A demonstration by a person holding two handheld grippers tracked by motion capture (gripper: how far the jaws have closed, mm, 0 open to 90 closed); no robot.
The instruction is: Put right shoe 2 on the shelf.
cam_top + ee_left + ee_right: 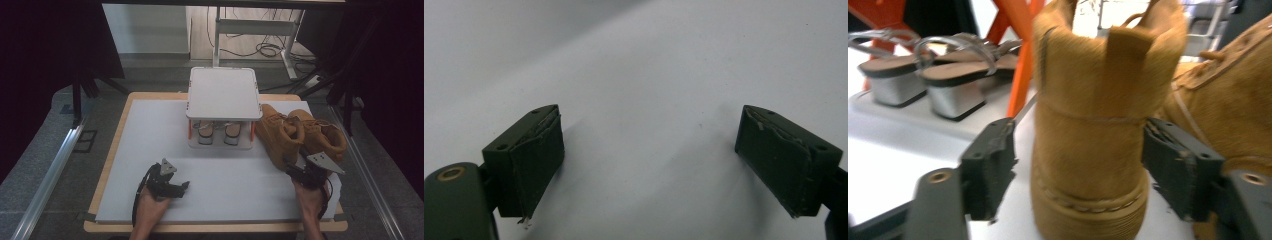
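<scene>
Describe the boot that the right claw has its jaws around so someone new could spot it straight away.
Start at the small white two-tier shoe rack at the back of the white table. Right of it stand two tan suede lace-up boots; it is the left boot, nearer the rack, its heel between the open right claw jaws.

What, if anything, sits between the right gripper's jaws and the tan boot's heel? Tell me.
Nothing visible does. In the right gripper view the right gripper has its jaws open on either side of the heel of the near tan boot, with a small gap on the left; the right side is hard to judge.
</scene>
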